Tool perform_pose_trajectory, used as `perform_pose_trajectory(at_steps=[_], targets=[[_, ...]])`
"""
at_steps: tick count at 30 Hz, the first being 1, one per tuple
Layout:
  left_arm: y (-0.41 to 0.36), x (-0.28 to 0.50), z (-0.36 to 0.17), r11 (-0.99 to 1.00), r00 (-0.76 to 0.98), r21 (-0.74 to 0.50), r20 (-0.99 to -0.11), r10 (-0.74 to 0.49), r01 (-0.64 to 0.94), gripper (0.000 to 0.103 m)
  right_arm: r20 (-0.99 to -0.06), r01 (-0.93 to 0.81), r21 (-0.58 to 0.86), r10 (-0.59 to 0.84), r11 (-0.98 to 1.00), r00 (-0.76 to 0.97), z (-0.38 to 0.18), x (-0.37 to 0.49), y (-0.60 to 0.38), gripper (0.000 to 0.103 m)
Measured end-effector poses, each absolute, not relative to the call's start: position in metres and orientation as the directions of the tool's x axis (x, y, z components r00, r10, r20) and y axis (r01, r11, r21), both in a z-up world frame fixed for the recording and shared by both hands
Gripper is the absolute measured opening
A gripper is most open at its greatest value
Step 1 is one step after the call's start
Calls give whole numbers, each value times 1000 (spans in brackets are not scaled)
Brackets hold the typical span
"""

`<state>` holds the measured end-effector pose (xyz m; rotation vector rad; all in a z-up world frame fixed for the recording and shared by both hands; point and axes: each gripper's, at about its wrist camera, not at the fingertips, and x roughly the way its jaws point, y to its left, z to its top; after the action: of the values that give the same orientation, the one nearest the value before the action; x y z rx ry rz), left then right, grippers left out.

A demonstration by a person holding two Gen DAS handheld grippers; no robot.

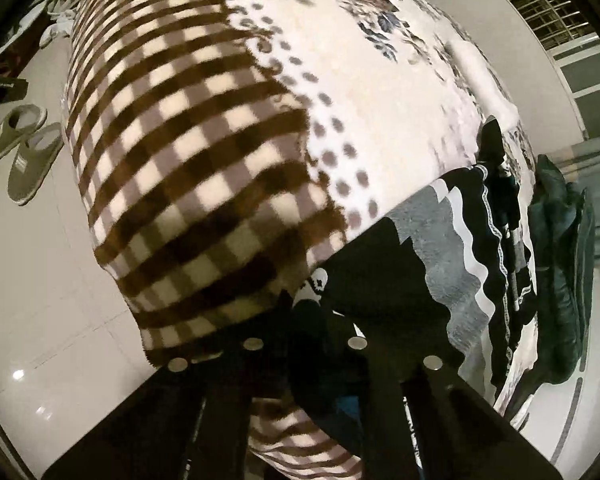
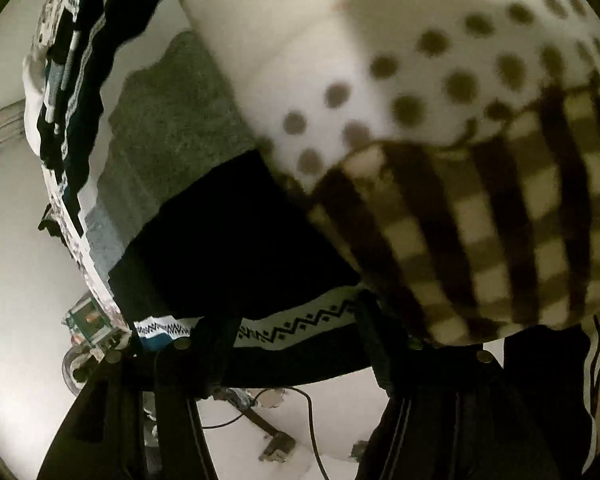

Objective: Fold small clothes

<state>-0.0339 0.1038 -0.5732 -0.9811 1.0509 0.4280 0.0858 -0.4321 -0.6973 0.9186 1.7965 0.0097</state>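
A dark knit garment (image 1: 380, 272), black with a grey panel and white wavy stripes, lies on a bed covered by a brown-checked and dotted blanket (image 1: 204, 140). My left gripper (image 1: 306, 320) sits at the garment's near edge, its jaws close together and pinching the dark cloth. In the right wrist view the same garment (image 2: 228, 248) hangs over the bed edge. Its white zigzag hem band (image 2: 300, 320) runs across the gap of my right gripper (image 2: 292, 332). That gripper's jaws stand apart, one on each side of the band, not pressing it. The blanket (image 2: 440, 80) fills the upper right.
Grey slippers (image 1: 24, 148) and white shoes (image 1: 60, 8) lie on the pale tiled floor left of the bed. A dark teal bundle (image 1: 560, 280) sits at the bed's right side below a barred window (image 1: 548, 4). A cable (image 2: 304, 412) and a wheeled object (image 2: 88, 328) are on the floor.
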Motion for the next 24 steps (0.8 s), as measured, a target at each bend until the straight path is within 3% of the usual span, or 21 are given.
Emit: perform_pose_trajectory(at_steps=[1,2,11,13,15,16,17,19,24], targets=[[104,-33,-572,526,467,-466,-873,-140,-711,8,-812,568,408,569,714,-132,-696,87,-427,36],[104,-32,-570,527,468,-466,-873,-139,-711,8,-814,560,407,565,721,-136,-695,95,-424,3],[106,-16,-590,546,435,-456,-883,-177,-703,12,-858,506,251,432,826,-279,-684,95,-441,0],[103,-12,-583,580,409,-424,-897,-165,-696,15,-818,527,291,494,798,-296,-688,101,-440,4],[97,-10,-570,615,379,-375,-916,-132,-693,36,-806,512,342,526,788,-271,-674,117,-439,19],[95,-10,-565,626,380,-367,-917,-120,-688,42,-812,504,354,526,788,-253,-668,124,-441,40],[92,-12,-555,639,393,-361,-914,-99,-679,52,-816,491,383,536,782,-217,-654,139,-443,54],[82,-16,-529,665,413,-331,-910,-37,-670,54,-810,476,428,559,768,-174,-636,162,-447,60],[38,-22,-477,722,434,-268,-899,51,-638,56,-806,467,506,591,725,-44,-614,263,-470,63]])
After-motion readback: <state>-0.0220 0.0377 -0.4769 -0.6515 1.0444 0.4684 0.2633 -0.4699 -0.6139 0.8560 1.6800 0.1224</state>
